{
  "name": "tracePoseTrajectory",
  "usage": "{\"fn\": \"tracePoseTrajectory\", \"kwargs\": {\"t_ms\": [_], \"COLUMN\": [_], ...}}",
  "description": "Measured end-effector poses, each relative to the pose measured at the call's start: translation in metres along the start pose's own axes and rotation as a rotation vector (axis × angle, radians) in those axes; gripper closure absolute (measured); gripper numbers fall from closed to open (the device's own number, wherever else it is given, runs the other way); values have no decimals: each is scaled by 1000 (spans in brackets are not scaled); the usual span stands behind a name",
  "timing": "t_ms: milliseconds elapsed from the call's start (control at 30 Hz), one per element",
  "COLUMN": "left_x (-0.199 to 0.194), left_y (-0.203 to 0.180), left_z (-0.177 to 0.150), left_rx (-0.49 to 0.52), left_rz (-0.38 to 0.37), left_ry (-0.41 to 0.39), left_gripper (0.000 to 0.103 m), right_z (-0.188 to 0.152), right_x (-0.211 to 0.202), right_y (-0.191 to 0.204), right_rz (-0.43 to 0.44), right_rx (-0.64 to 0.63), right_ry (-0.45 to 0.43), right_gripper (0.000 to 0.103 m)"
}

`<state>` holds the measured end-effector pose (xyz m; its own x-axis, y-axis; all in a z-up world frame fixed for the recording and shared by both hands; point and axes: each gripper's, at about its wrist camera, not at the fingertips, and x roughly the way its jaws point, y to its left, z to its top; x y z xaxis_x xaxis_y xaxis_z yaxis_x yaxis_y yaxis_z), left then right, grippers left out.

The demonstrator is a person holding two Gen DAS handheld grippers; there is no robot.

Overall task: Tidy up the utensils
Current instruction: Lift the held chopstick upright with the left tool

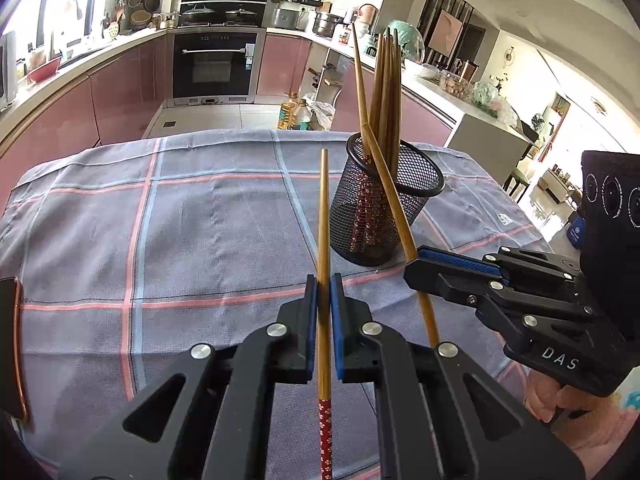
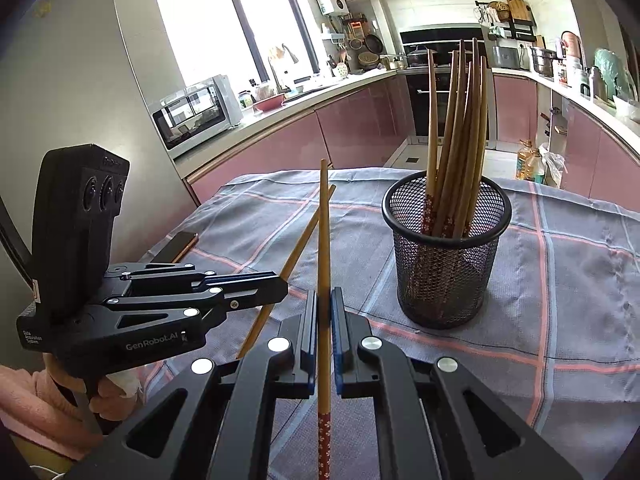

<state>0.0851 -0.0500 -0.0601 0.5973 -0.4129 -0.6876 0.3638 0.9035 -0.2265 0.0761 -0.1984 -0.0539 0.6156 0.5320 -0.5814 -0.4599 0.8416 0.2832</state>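
I see a table covered with a gray checked cloth point(image 1: 180, 216) that has pink and blue lines, and this cloth carries all the things. On the cloth, nearer its far edge and toward the right side in my left camera, stands a black mesh cup point(image 1: 384, 204). It stands upright, and a bunch of wooden chopsticks point(image 2: 460, 128) with red flowered ends stick up out of it, leaning a little apart at the tops. My left gripper point(image 1: 324, 292) is closed tight on one chopstick point(image 1: 323, 220), which runs straight between its blue pads and points up and away over the cloth; its red flowered end hangs back toward me. My right gripper point(image 2: 324, 308) is closed tight on a second chopstick point(image 2: 324, 232) in just the same way. In the left camera I see the right gripper from the side, with its chopstick slanting up in front of the cup. A hand in a pink sleeve point(image 2: 44, 404) holds the left gripper's handle. A dark phone point(image 2: 180, 246) lies flat near the left edge of the cloth.
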Motion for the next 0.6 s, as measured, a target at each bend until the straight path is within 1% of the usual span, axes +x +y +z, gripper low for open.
{"fn": "tracePoseTrajectory", "kwargs": {"t_ms": [400,600], "left_x": [-7,-14], "left_y": [-5,-7], "left_z": [2,5], "left_rx": [6,8], "left_rz": [-26,-37], "left_ry": [-20,-43], "left_gripper": [96,96], "right_z": [5,4], "right_x": [-3,-1], "right_y": [3,6], "right_rz": [5,5], "right_rx": [6,12], "right_ry": [-35,-46], "right_gripper": [97,97]}}
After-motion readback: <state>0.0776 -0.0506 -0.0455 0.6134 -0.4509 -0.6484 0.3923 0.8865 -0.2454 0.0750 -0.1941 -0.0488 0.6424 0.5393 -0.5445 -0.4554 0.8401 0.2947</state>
